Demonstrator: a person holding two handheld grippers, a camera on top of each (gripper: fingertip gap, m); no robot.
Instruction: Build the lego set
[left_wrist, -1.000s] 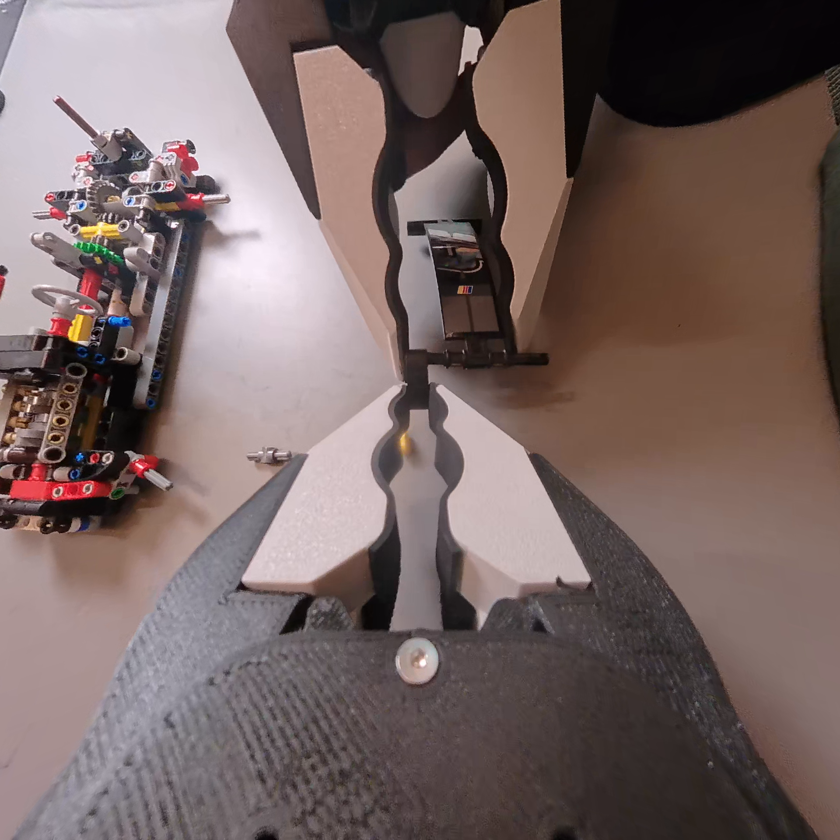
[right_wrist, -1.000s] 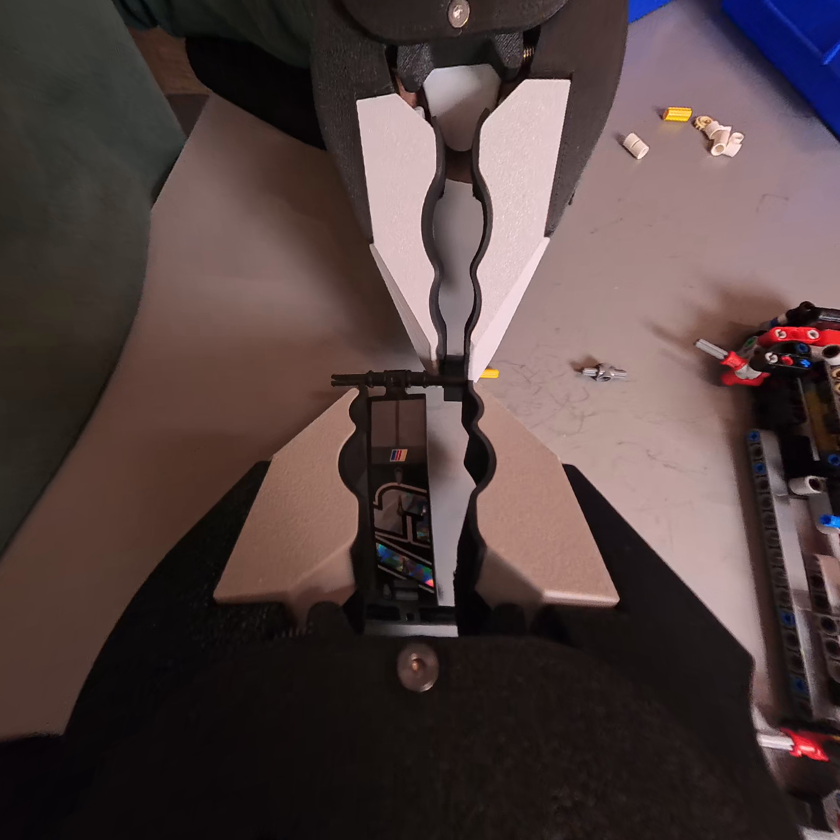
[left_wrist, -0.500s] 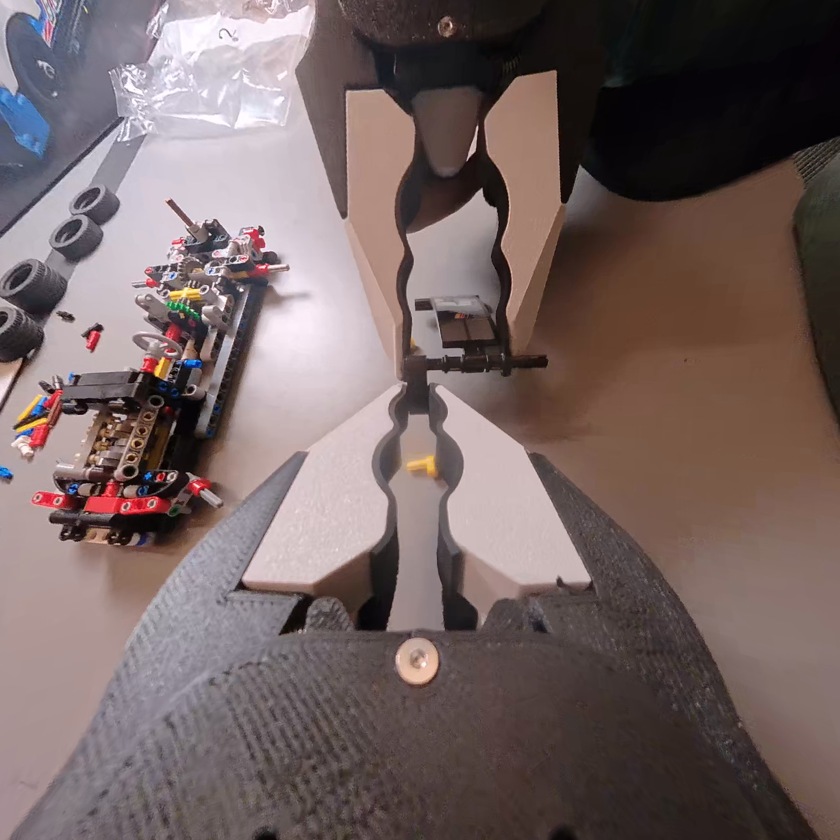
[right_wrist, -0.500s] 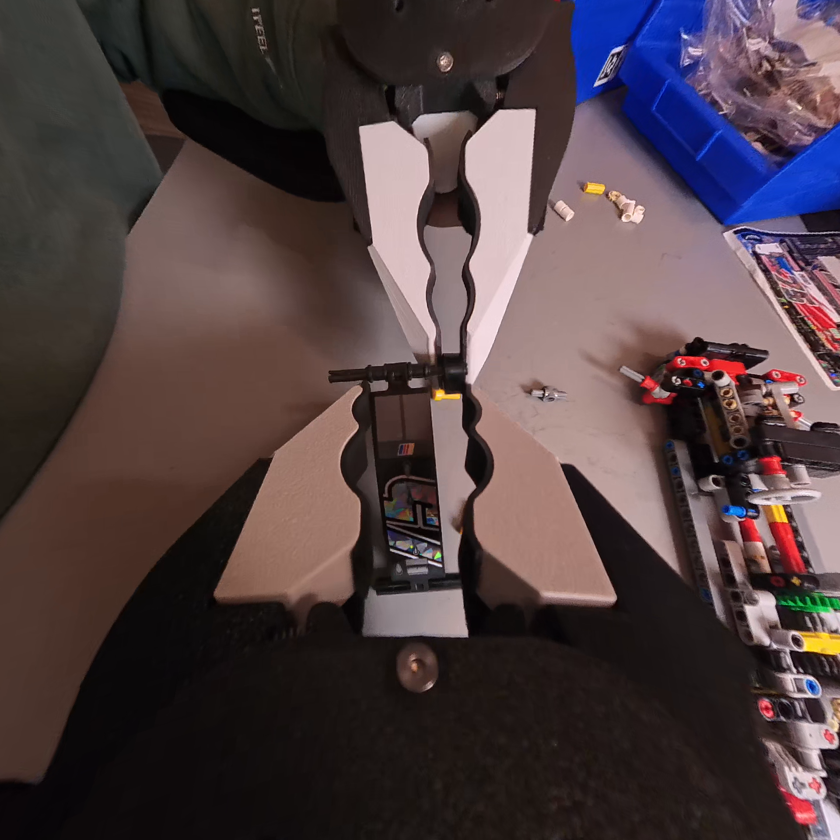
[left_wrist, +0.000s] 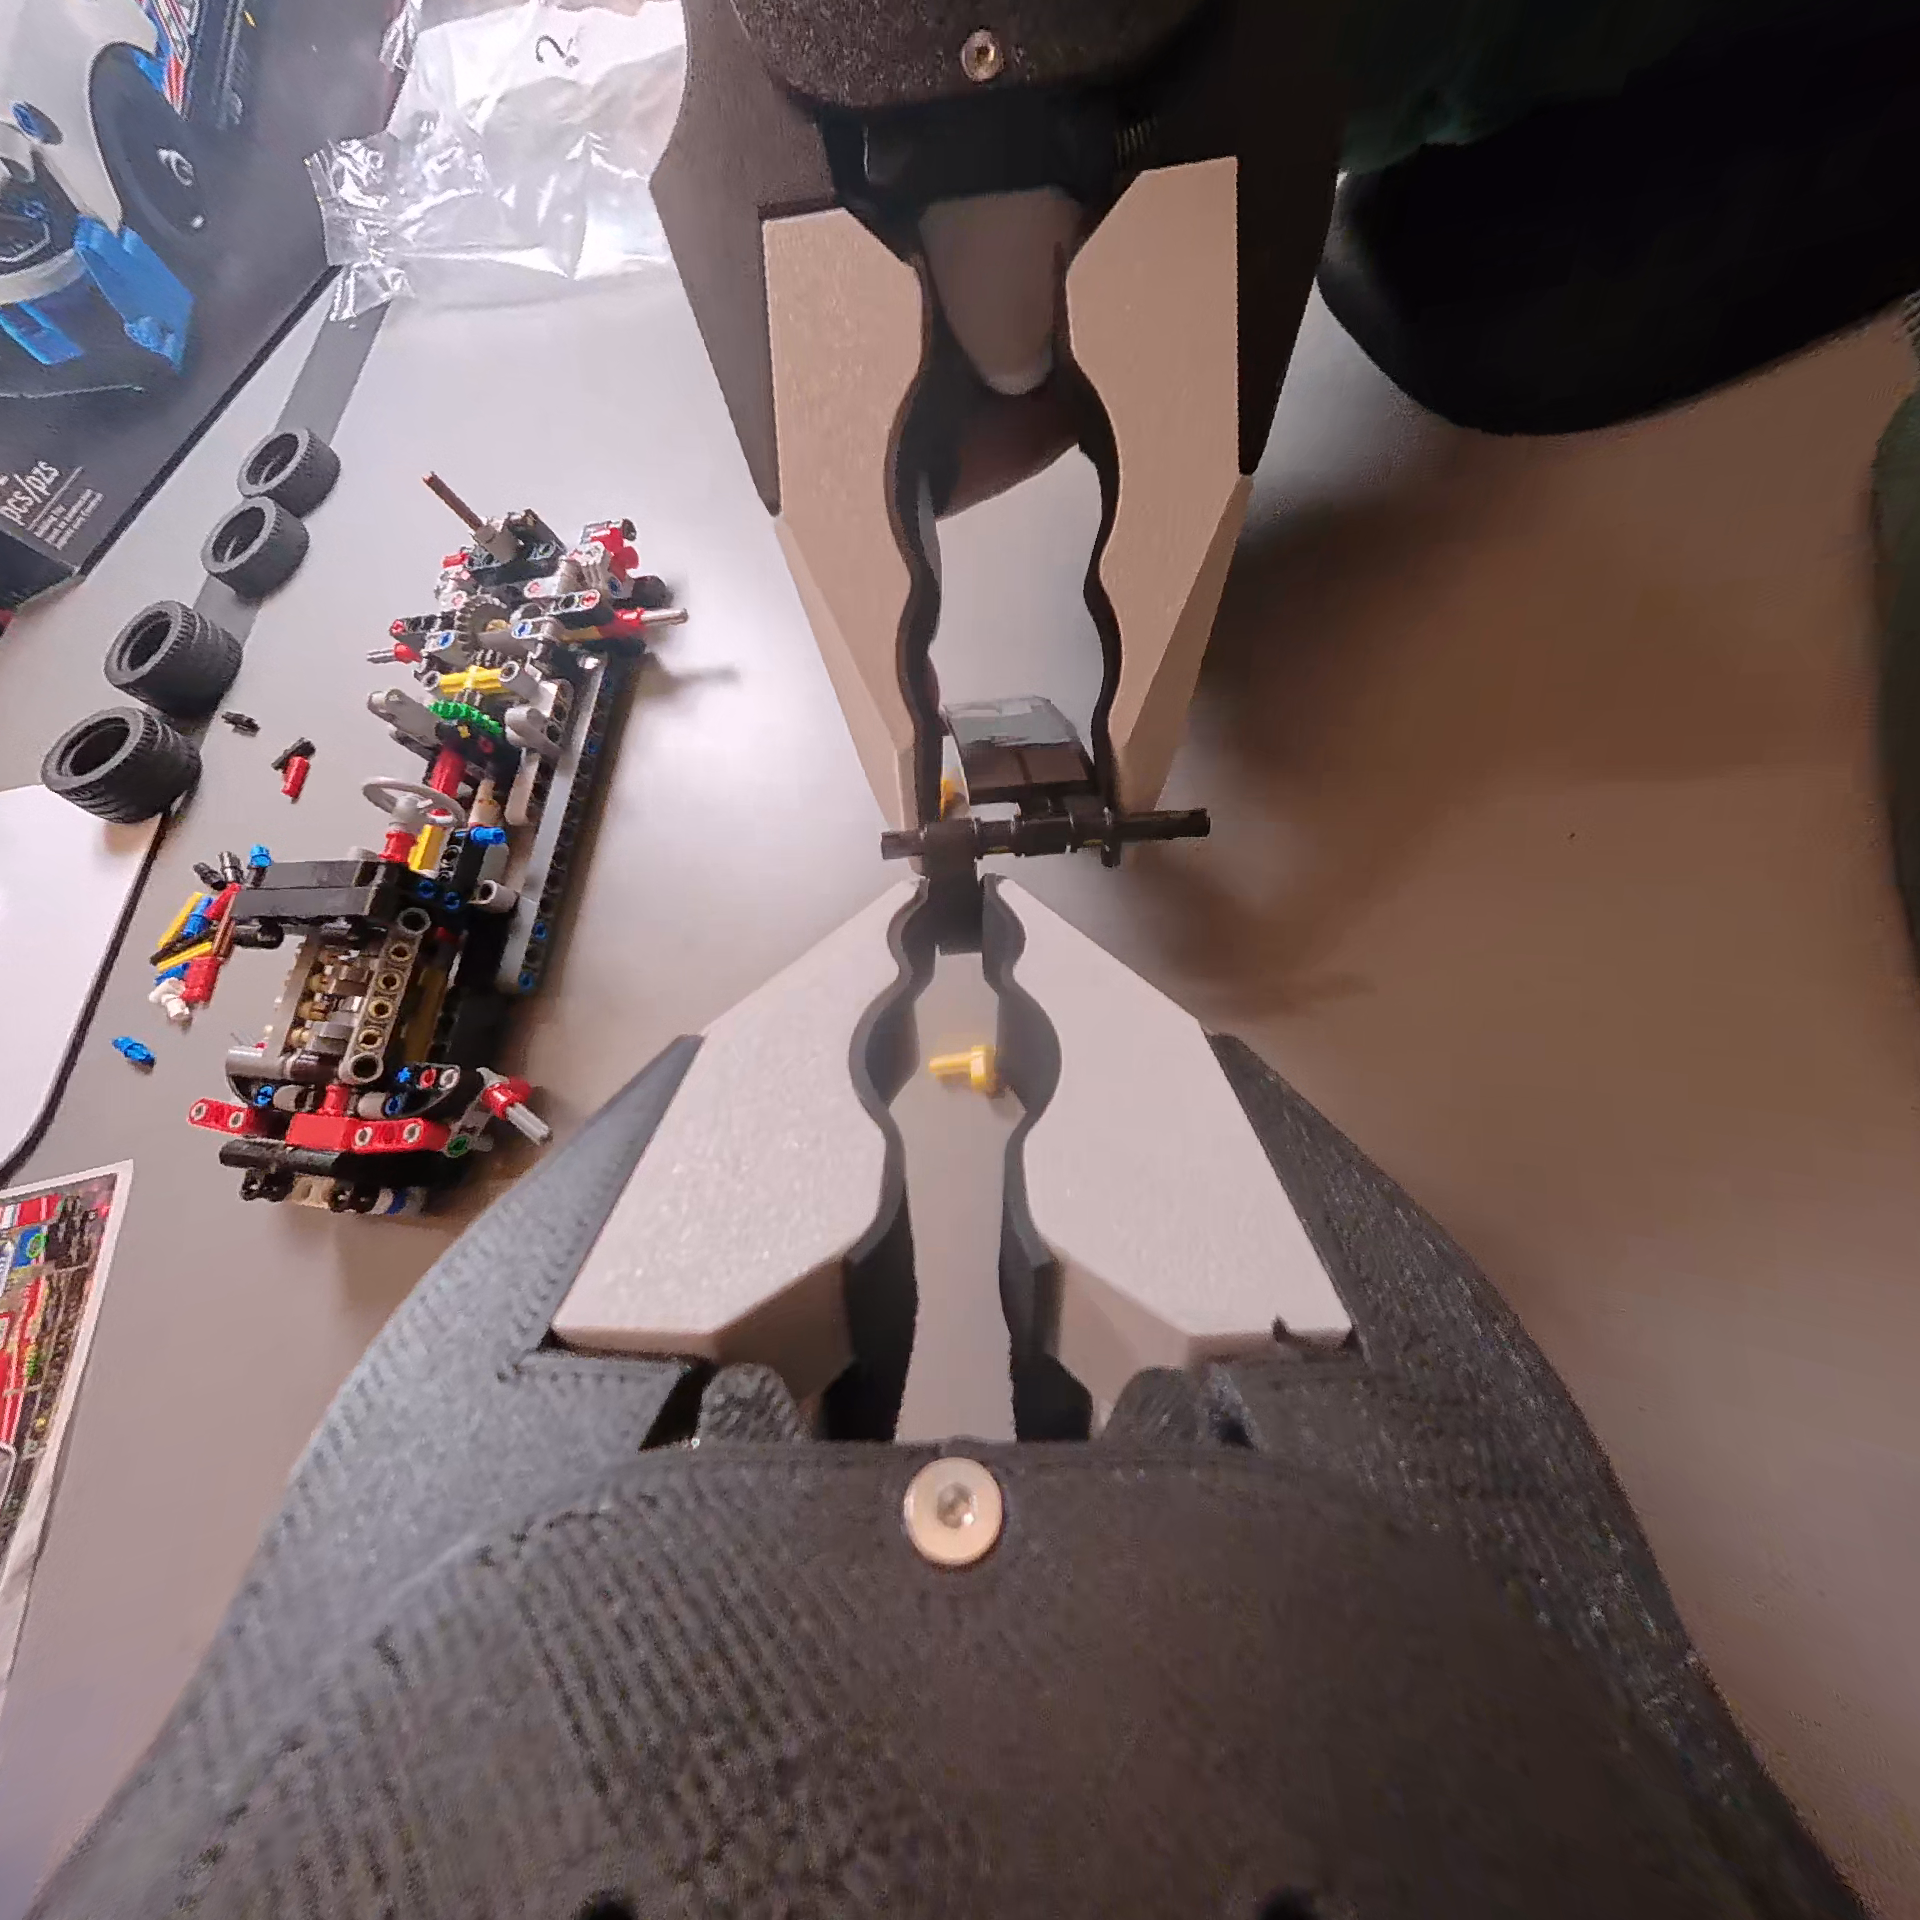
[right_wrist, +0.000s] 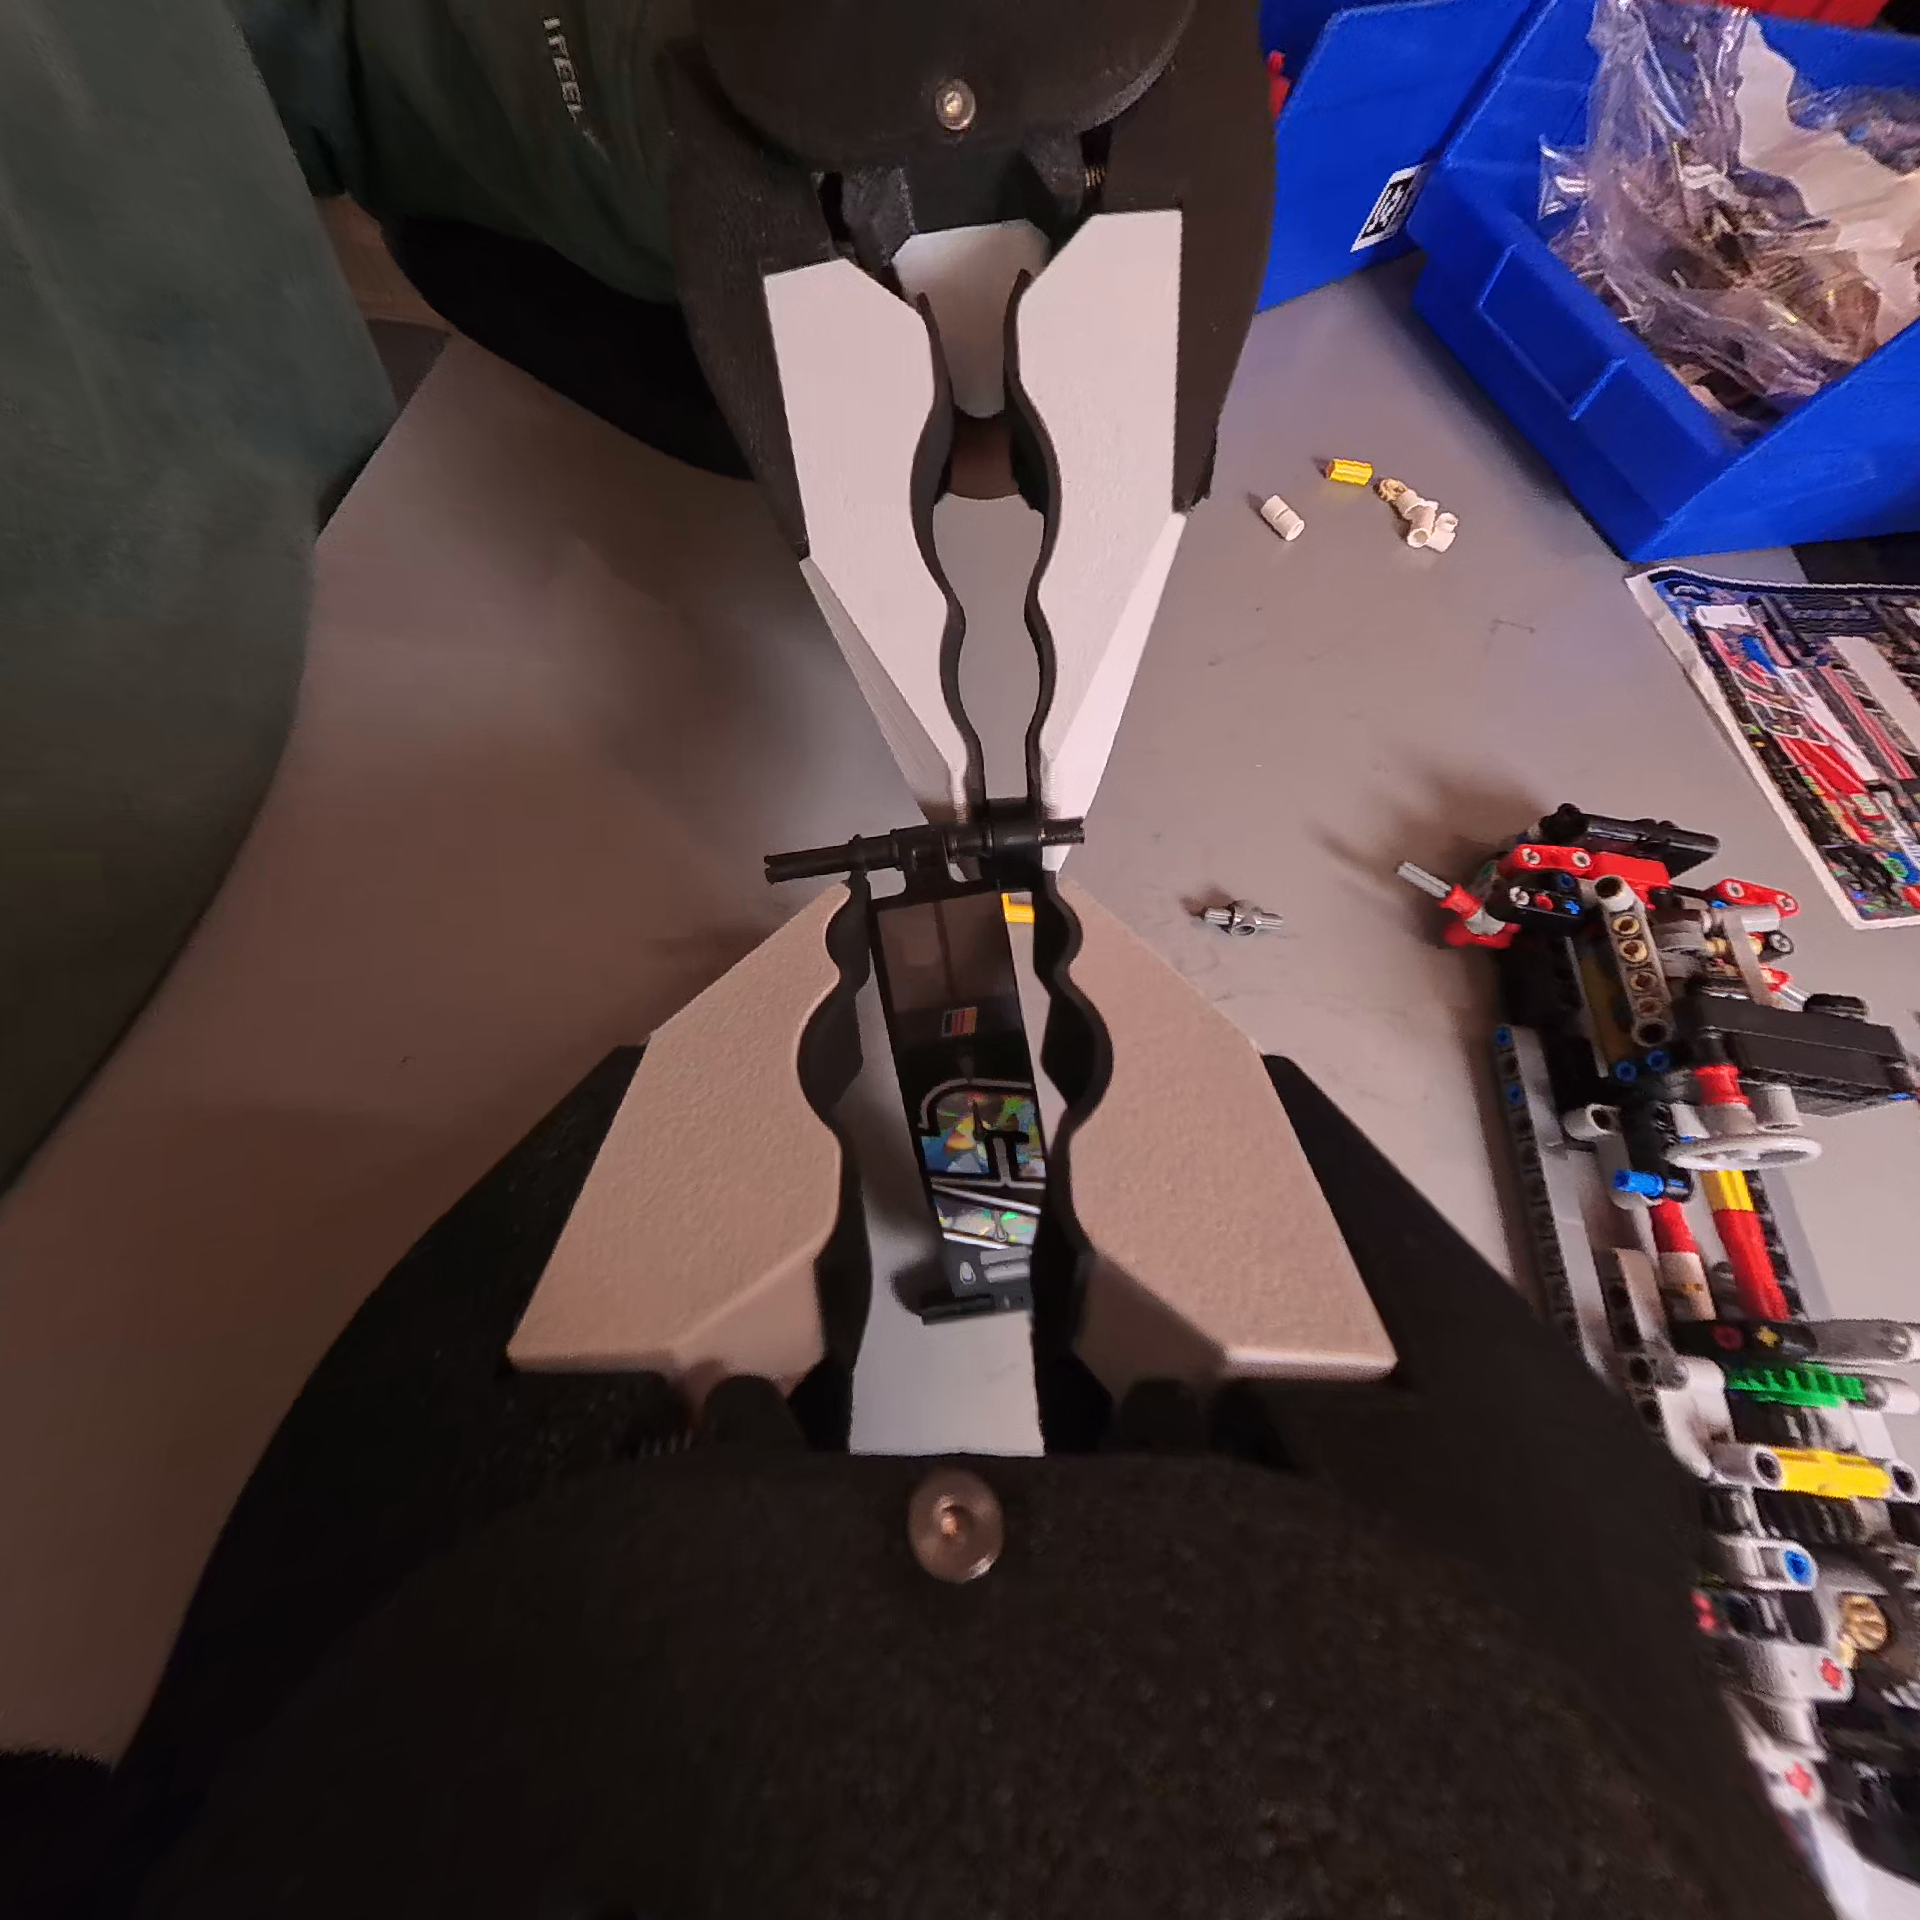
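Both tongs met tip to tip: my left gripper (left_wrist: 954, 902) pinched the black axle (left_wrist: 1044, 829), my right gripper (right_wrist: 956, 902) clamped the stickered black panel (right_wrist: 961, 1081) hanging from it. Four tyres (left_wrist: 171, 657), one chassis (left_wrist: 436, 831), one yellow pin (left_wrist: 964, 1064) below. We'd lifted higher than before; the sticker's writing was probably unreadable.

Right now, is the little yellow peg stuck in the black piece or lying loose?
Loose. The small yellow plastic peg lies on the grey table, apart from the black axle piece both hand-held grippers pinch.
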